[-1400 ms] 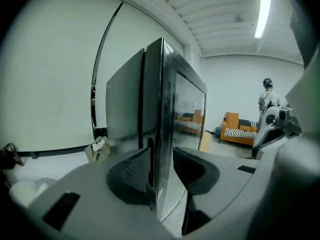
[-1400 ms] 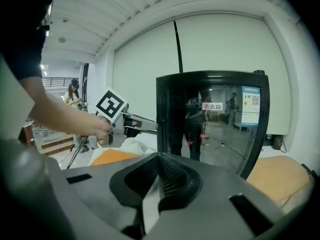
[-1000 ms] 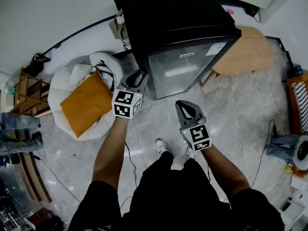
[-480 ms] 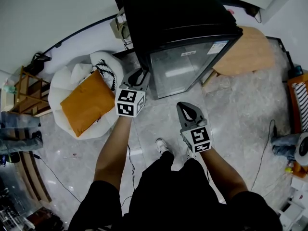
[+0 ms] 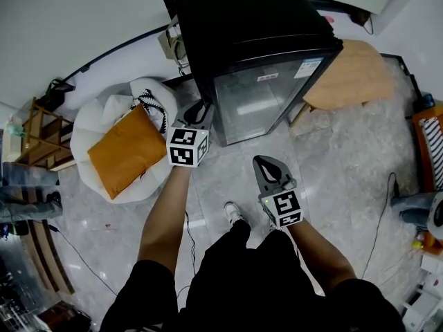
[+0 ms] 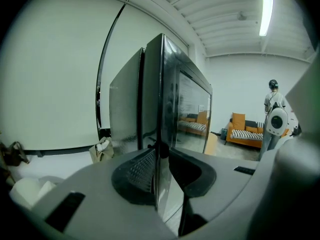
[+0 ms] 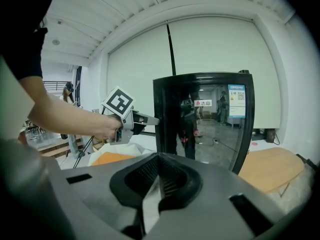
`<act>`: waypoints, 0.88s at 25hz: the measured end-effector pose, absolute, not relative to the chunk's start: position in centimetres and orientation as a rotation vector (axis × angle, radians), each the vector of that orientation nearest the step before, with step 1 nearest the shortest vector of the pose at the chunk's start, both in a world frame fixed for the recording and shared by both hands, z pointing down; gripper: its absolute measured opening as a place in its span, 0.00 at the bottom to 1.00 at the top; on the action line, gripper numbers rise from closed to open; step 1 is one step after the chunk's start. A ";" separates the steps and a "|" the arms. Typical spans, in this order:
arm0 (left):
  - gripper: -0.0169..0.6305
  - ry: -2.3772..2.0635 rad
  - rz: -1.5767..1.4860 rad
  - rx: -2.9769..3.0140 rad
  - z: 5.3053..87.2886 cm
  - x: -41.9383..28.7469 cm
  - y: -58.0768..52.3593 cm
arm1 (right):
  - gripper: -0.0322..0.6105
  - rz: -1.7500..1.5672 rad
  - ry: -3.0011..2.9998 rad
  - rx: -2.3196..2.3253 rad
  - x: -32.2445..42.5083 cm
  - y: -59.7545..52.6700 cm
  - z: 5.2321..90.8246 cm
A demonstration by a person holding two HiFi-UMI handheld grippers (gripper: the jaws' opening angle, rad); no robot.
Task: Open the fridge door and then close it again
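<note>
Your left gripper [image 5: 200, 111] clamps the fridge door [image 5: 259, 102] edge, mid-frame; a crooked pull may slip it. Right gripper [image 5: 267, 164] sits closed, empty.

Glossy glass fridge door [image 5: 259, 102], polished stone floor [image 5: 332, 161].

Reached forward with left claw [image 5: 200, 108], closing its jaws on the fridge door [image 5: 257, 101] edge between them. Held right claw [image 5: 266, 162] nearer the body, clamped shut, empty. Extended both forearms, bare.
</note>
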State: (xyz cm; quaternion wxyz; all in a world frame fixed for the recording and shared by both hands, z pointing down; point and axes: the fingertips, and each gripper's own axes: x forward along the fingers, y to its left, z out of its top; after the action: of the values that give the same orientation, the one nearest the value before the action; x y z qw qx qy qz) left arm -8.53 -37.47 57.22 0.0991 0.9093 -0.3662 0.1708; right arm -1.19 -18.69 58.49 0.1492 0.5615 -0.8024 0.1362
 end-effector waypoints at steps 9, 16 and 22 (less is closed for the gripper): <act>0.17 -1.082 0.456 2.714 57.0 -8.0 -33.3 | 0.08 0.363 -2.335 1.608 -1.6 -18.5 57.9; 0.16 -1.089 0.486 2.710 57.1 -7.7 -30.9 | 0.08 0.329 -2.339 1.653 -1.5 -17.9 56.7; 0.16 -1.137 0.499 2.676 57.2 -7.5 -29.0 | 0.08 0.326 -2.346 1.690 -0.7 -16.5 55.9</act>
State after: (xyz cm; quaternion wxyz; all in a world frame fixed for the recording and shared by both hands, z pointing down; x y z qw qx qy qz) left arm -7.49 -28.98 57.16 0.0959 0.9030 -0.3836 0.1683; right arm -0.74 -16.48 55.95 0.1156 0.5770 -0.8008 0.1113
